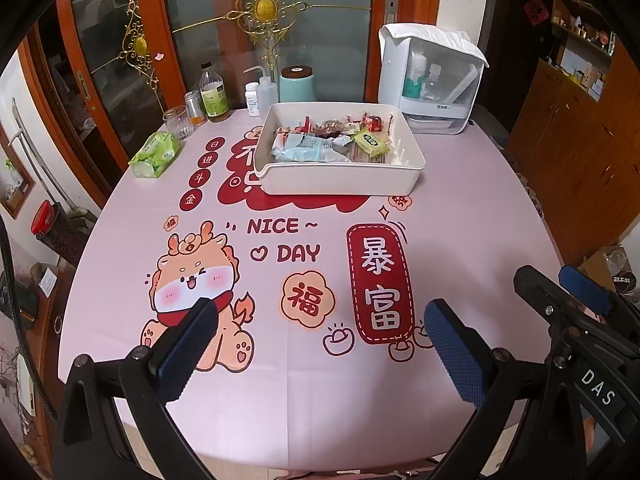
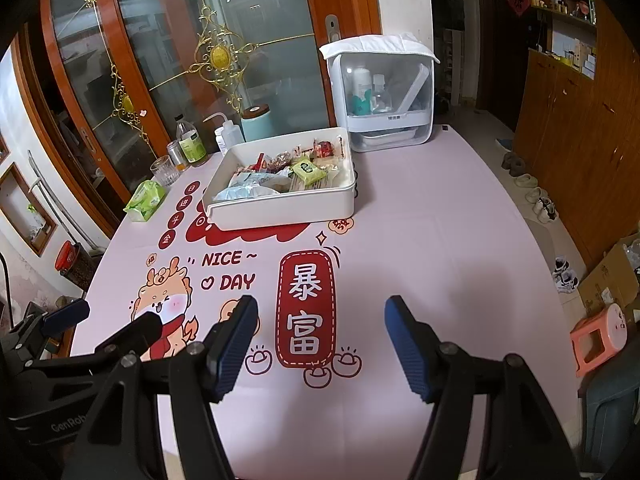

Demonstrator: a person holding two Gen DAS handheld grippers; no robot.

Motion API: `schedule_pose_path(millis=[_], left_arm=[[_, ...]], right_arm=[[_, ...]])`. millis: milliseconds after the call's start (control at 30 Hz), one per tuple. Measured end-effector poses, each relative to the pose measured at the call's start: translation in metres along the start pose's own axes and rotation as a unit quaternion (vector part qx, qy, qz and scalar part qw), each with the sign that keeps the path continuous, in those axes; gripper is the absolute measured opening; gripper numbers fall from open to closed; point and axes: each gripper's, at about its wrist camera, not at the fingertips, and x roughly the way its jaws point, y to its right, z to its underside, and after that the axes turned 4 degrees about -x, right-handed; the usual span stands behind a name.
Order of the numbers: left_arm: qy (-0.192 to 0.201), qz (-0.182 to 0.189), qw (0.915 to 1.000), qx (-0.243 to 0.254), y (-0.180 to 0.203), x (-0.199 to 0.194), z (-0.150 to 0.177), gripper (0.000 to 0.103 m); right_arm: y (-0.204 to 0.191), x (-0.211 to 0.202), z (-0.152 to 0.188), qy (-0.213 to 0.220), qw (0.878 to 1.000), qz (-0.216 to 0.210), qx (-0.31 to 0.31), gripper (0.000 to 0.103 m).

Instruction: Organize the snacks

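Note:
A white rectangular bin (image 1: 340, 180) (image 2: 280, 210) stands on the far half of the pink printed tablecloth. Several wrapped snacks lie inside it, among them a pale blue packet (image 1: 308, 148) (image 2: 244, 190) and a green packet (image 1: 370, 142) (image 2: 308, 172). My left gripper (image 1: 320, 322) hovers open over the near part of the cloth, nothing between its blue pads. My right gripper (image 2: 320, 316) also hangs open and empty near the front edge. In the left wrist view the right gripper (image 1: 560, 284) shows at the right; in the right wrist view the left gripper (image 2: 114, 318) shows at the left.
Along the back edge stand a glass (image 1: 176, 122), a small jar, a green-labelled bottle (image 1: 214, 96), a squeeze bottle, a teal canister (image 1: 298, 84) and a white cabinet box (image 1: 432, 80) with bottles. A green tissue pack (image 1: 154, 154) lies at the left. Glass doors are behind.

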Motion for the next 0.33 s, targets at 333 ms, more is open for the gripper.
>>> schedule_pose_path(millis=[333], left_arm=[[-0.005, 0.001, 1.0, -0.002, -0.004, 0.0034, 0.0027, 0.102]], right_arm=[[-0.0033, 0.005, 0.0031, -0.005, 1.0, 0.001, 0.002, 0.066]])
